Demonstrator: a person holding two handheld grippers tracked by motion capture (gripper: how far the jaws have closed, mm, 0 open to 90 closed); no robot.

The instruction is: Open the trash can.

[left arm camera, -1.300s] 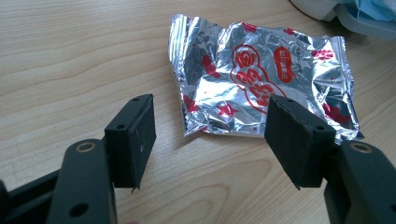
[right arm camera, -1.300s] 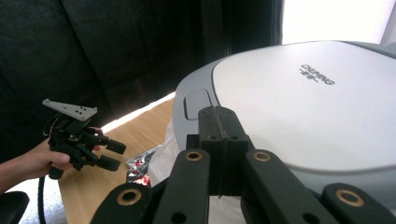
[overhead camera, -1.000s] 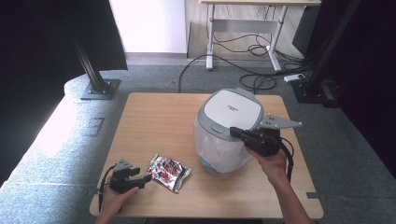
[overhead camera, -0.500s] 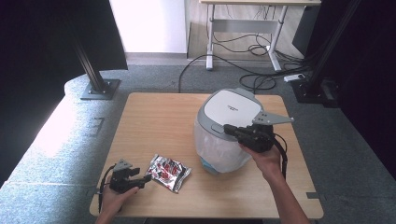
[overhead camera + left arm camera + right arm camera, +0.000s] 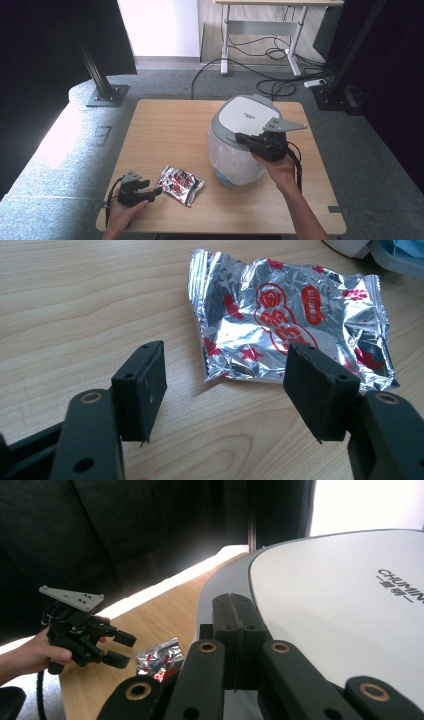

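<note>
Wooden table (image 5: 170,125) with grey carpet all round. Left claw (image 5: 227,385) sits wide open and empty just short of the foil snack packet (image 5: 290,322), which lies flat near the front edge. Right claw (image 5: 234,611) is fully closed on nothing, tips resting on the lidded bin (image 5: 240,137). Looks like the lid-press step; next I'd guess grab the packet. Plenty of bare wood on the left, but not much room before the front edge.

You can read "CHUMIN", cut off at the frame's edge, on the bin lid (image 5: 350,605); the foil packet (image 5: 295,320) bears red characters you can't make out.
</note>
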